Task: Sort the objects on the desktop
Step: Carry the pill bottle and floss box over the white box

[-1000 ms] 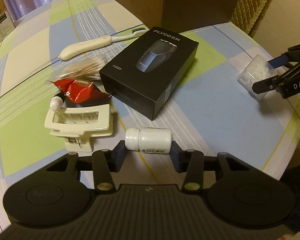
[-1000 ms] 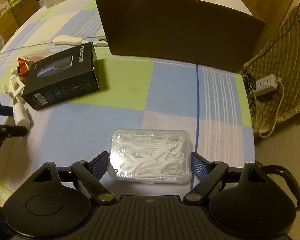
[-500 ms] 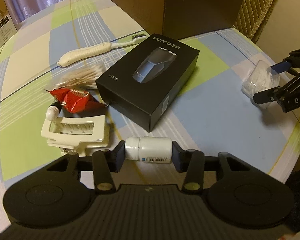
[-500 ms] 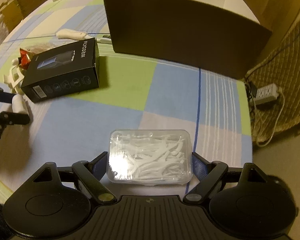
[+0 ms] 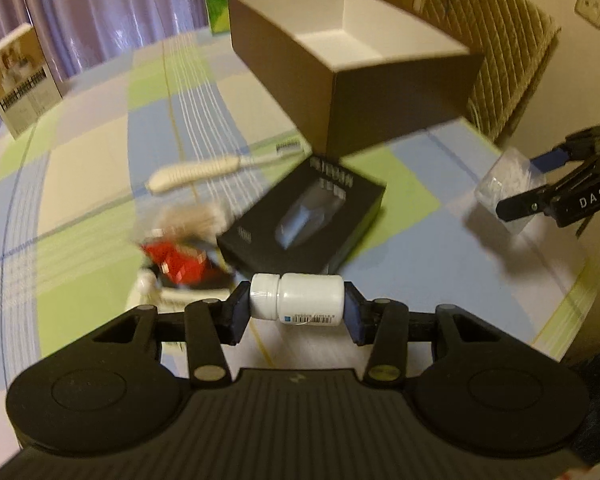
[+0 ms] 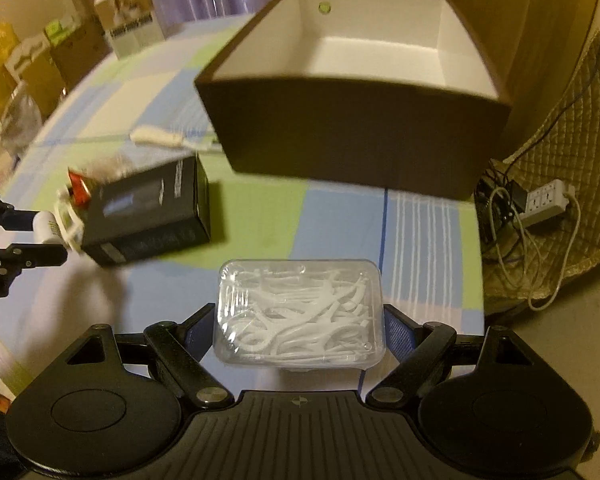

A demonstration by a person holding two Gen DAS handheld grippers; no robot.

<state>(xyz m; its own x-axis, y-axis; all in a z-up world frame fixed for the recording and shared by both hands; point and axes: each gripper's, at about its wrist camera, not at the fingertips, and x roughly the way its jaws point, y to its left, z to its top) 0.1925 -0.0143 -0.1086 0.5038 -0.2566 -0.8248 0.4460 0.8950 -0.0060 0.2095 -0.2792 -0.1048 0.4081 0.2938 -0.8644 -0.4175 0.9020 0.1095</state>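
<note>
Pill bottle (image 5: 298, 295), white and lying on its side with the cap toward nine o'clock, sits clamped between the two fingers of the left gripper (image 5: 296, 306), lifted clear of the checked tablecloth (image 5: 100, 160). A barcode label shows on its underside. In the right wrist view the right gripper (image 6: 300, 326) is clenched on a clear plastic case of floss picks (image 6: 300, 312), one finger against each short end, the case also raised off the cloth.

From the left wrist view, the open brown box (image 5: 352, 68) with a white interior stands at twelve o'clock, its inside bare as far as can be seen. Just in front of it lies the black shaver box (image 5: 304, 220), flat on the cloth. At eleven o'clock a white toothbrush (image 5: 212, 168) lies with its bristles toward the brown box. At ten o'clock, close to the gripper, are a red packet (image 5: 176, 258) and a blurred bundle that looks like cotton swabs (image 5: 196, 216), with part of a white clip (image 5: 152, 292) showing beneath them. The right gripper and its floss case hang at two o'clock, well apart from the bottle.

A quilted chair (image 5: 496, 60) stands beyond the table, and a power strip (image 6: 544, 200) lies on the floor at three o'clock in the right wrist view.
</note>
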